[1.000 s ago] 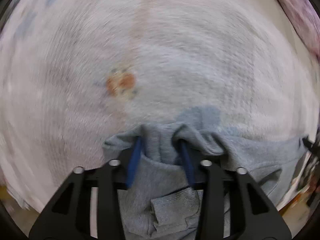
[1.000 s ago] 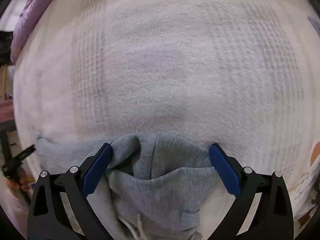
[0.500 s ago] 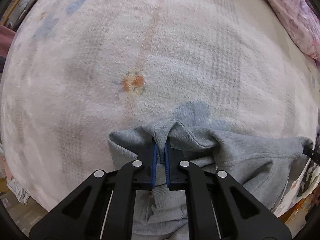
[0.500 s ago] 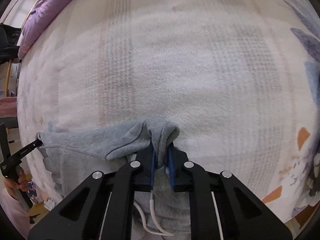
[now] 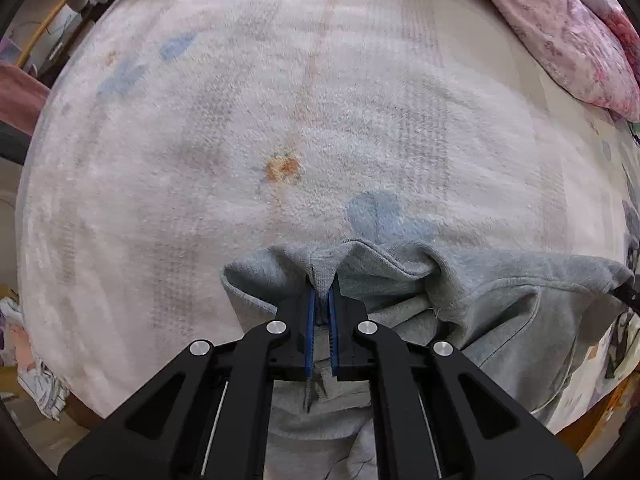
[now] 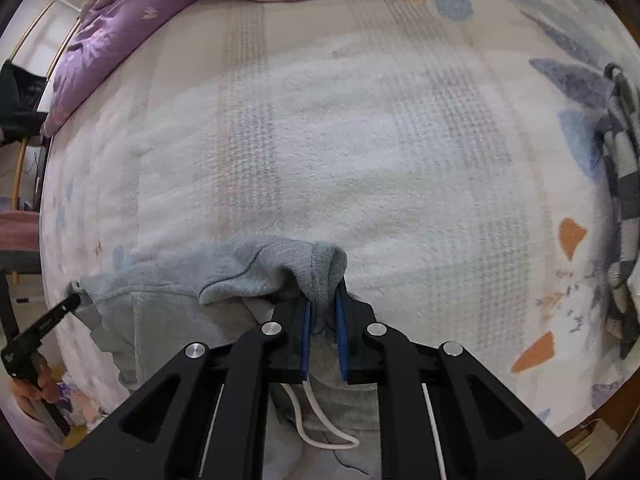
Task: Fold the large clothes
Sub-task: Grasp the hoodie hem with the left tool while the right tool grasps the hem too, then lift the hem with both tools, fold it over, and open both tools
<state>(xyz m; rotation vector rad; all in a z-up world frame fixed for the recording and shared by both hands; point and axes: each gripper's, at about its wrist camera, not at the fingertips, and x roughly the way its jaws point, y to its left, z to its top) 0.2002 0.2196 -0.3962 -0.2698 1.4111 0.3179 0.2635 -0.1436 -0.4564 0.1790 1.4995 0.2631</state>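
The left gripper (image 5: 321, 292) is clamped on a ribbed edge of the grey hoodie (image 5: 500, 300), its blue pads (image 5: 309, 320) pressed flat on the cloth. The right gripper (image 6: 323, 300) is pinched on another ribbed edge of the same hoodie (image 6: 168, 312), with the fabric bunched over its tips. The garment hangs between the two at the near edge of the fleece blanket (image 5: 280, 120) that covers the bed.

To do this lift well, I judge that both hands should rise level and draw apart until the cloth between them goes taut, so the body hangs free of creases before it is laid far out on the blanket. A slack middle would carry wrinkles into the fold.

Counted: one hoodie, two grippers, one white drawstring (image 6: 316, 420) looping below the right jaws. To the far right a pink quilt (image 5: 560, 28) lies heaped, and one striped garment (image 6: 620, 184) lies at the right edge.
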